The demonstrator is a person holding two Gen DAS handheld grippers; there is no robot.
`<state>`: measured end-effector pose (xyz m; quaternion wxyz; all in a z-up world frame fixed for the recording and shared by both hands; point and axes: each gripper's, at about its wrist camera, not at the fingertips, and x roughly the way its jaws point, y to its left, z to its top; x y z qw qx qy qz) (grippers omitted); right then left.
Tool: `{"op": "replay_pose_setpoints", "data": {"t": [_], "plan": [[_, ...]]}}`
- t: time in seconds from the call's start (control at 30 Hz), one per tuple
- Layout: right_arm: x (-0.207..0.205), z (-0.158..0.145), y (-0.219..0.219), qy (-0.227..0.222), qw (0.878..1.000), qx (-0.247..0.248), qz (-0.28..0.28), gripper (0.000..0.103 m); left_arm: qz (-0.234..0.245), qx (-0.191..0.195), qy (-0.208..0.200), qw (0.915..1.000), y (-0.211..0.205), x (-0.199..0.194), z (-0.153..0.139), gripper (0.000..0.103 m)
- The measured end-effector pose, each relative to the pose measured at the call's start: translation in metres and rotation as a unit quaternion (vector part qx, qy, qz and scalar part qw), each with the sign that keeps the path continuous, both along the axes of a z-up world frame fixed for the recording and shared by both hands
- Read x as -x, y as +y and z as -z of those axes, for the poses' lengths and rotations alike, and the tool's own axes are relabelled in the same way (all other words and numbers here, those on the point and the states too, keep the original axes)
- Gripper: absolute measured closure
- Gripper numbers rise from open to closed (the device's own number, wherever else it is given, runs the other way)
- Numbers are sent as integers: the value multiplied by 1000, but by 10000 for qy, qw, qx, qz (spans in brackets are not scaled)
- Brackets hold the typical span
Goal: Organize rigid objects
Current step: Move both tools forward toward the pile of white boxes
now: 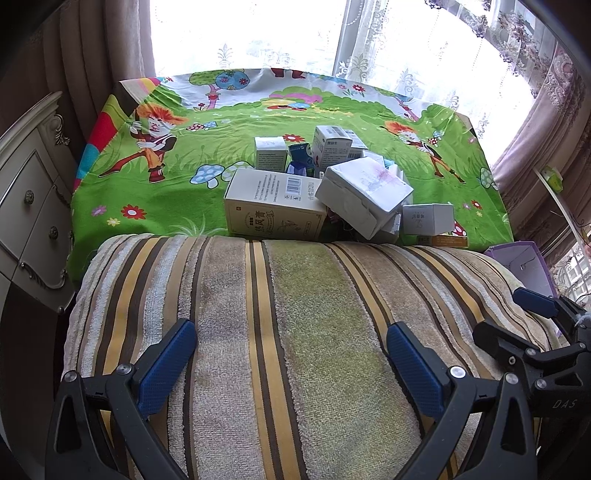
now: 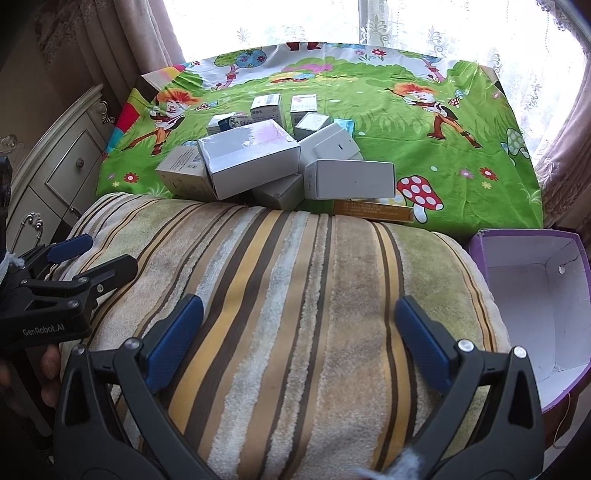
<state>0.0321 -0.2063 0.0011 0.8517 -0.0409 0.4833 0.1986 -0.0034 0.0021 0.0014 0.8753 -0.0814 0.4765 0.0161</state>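
A pile of several small cardboard boxes [image 1: 317,184] lies on a green cartoon-print cloth [image 1: 177,162]; the pile shows in the right wrist view too [image 2: 280,158]. A large white box [image 1: 364,194] leans on top of it [image 2: 251,157]. A flat orange box [image 2: 373,210] lies at the pile's near right. My left gripper [image 1: 291,343] is open and empty above a striped towel [image 1: 258,314]. My right gripper [image 2: 299,325] is open and empty over the same towel [image 2: 295,277]. Both are well short of the pile.
An open purple box with a white inside [image 2: 532,306] stands at the right of the towel, also in the left wrist view [image 1: 524,266]. A cream dresser [image 1: 29,199] stands at the left. Curtains and a bright window [image 1: 258,33] are behind the table.
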Motion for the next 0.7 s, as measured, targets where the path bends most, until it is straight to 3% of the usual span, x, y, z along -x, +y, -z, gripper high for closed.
{"op": "replay_pose_setpoints", "data": {"t": [0.07, 0.17, 0.33, 0.47, 0.7], "plan": [[-3, -1, -4, 94, 9999, -142, -20, 0, -15, 199, -107, 9997, 3, 1, -5, 0], [-7, -5, -9, 179, 9991, -371, -62, 0, 242, 127, -144, 9995, -2, -4, -10, 0], [-24, -6, -18, 254, 9983, -519, -90, 0, 936, -148, -219, 9953, -20, -28, -24, 0], [-44, -6, -32, 367, 9957, -836, 184, 0, 1369, -652, -181, 9883, -33, -61, -29, 0], [-74, -10, -22, 36, 9997, -189, -156, 0, 1824, -1074, 65, 9773, -46, -115, -12, 0]]}}
